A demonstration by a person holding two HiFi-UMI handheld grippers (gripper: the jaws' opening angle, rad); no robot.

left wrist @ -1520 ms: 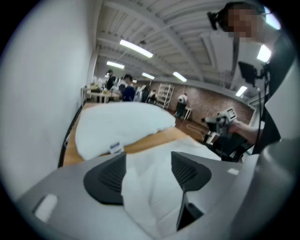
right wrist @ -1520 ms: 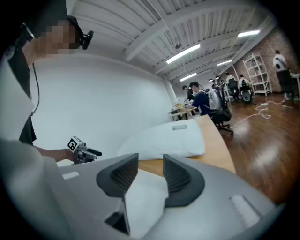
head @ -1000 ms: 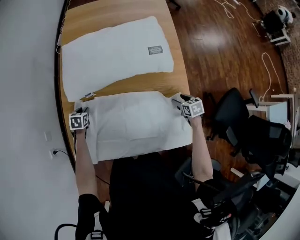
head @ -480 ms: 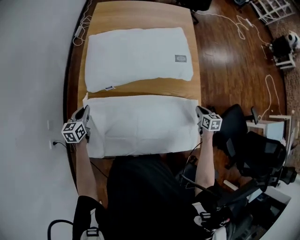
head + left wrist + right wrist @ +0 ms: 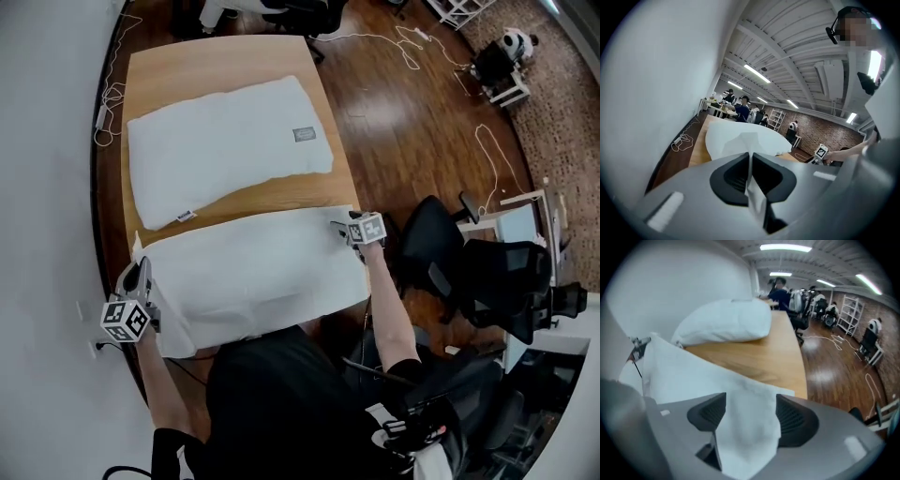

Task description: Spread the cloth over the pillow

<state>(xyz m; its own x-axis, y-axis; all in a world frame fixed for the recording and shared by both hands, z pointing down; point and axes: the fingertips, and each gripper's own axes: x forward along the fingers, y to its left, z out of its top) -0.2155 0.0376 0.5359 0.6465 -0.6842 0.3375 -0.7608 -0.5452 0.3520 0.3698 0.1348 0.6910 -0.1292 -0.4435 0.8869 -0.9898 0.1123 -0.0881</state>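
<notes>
A wooden table (image 5: pixel 225 66) is being occupied by two white things. Its far part is being taken up by a pillow (image 5: pixel 225 150), set flat and slightly askew, with a small grey label (image 5: pixel 303 134) near its right end and a small tag (image 5: pixel 186 216) at its near left corner. The near part is being covered by a cloth (image 5: pixel 253 267), laid out wide, near the pillow but apart from it. A strip of bare wood is being left between them. The table's near edge is being hidden under the cloth.
</notes>
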